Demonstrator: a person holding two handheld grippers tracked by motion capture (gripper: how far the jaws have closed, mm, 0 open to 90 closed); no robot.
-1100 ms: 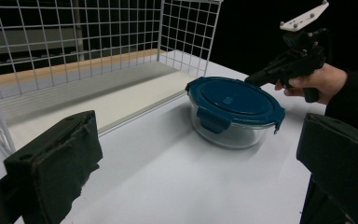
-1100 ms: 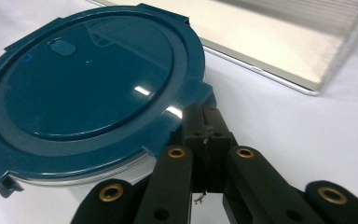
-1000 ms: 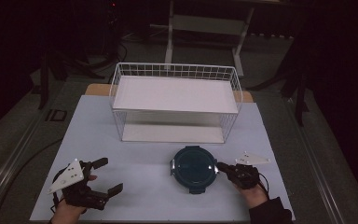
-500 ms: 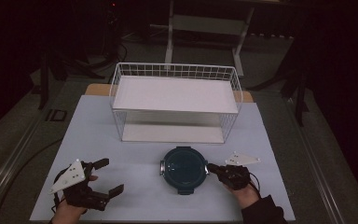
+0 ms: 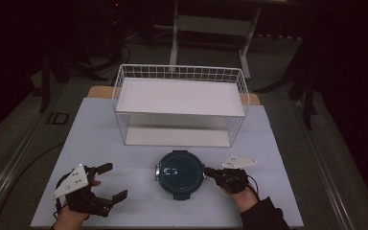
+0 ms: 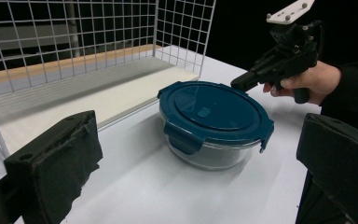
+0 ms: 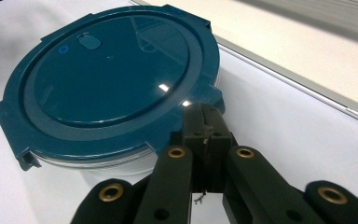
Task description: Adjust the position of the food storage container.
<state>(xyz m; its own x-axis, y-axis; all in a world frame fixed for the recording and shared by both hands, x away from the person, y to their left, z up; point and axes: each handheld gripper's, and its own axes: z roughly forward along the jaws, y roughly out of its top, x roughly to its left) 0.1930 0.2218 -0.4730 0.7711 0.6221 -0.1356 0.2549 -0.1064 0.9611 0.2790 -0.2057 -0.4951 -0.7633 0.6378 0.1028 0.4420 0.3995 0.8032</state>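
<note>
Round glass container with dark-blue clip lid [image 5: 179,173], on bench; right hand-held gripper [image 5: 210,171], jaws closed and empty, nudges its rim; left hand-held gripper [image 5: 109,181] gapes idle.

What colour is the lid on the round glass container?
Dark teal blue, on the lid; it shows best in the right gripper view.

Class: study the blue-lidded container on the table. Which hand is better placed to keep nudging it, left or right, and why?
Right. The right tongs, shut, have their tips at the rim of the container, seemingly touching. The left tongs stand open off to the side, with bare table between them and the container.
</note>
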